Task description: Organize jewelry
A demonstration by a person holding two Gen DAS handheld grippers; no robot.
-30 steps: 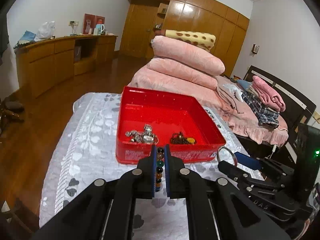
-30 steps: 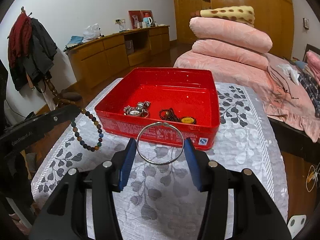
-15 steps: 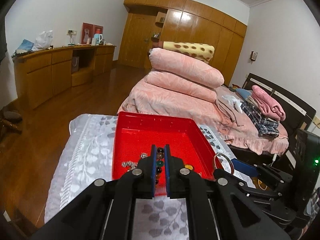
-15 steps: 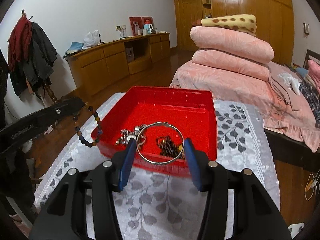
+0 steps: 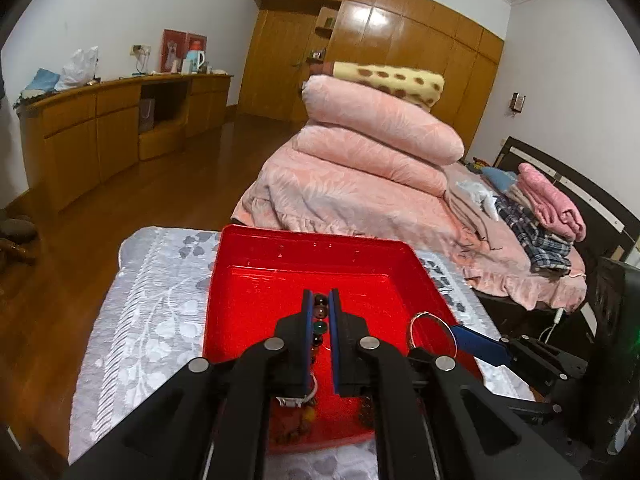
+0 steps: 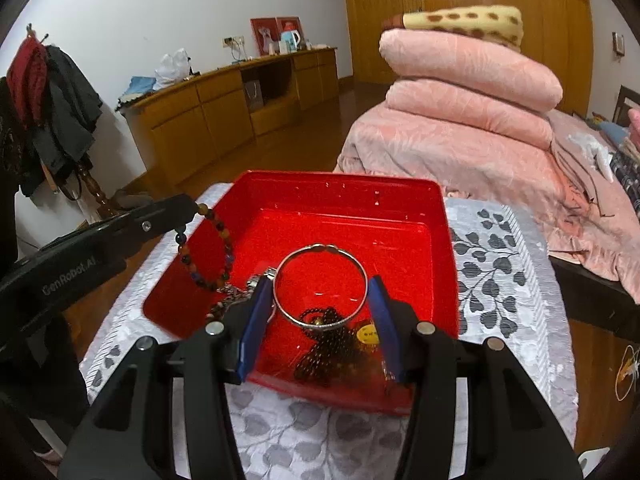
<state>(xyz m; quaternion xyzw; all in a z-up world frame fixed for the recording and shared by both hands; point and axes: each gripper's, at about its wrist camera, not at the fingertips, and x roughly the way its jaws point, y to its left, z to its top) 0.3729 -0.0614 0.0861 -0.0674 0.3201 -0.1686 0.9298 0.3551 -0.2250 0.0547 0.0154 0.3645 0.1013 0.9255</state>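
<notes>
We count one red tray (image 6: 448, 236). Left gripper (image 5: 321, 312) pinches one bead bracelet (image 6: 208, 248) tight; right gripper (image 6: 320, 304), half-spread, clamps one silver bangle (image 6: 320, 286). Both hang over the tray.

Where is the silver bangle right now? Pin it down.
The silver bangle sits clamped between the right gripper fingers, held over the red tray above the dark bead pile; the left-wrist view shows it lower right.

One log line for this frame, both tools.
left tool: shut on multicoloured bead bracelet | right tool: shut on thin silver metal bangle | both above red rectangular plastic tray
</notes>
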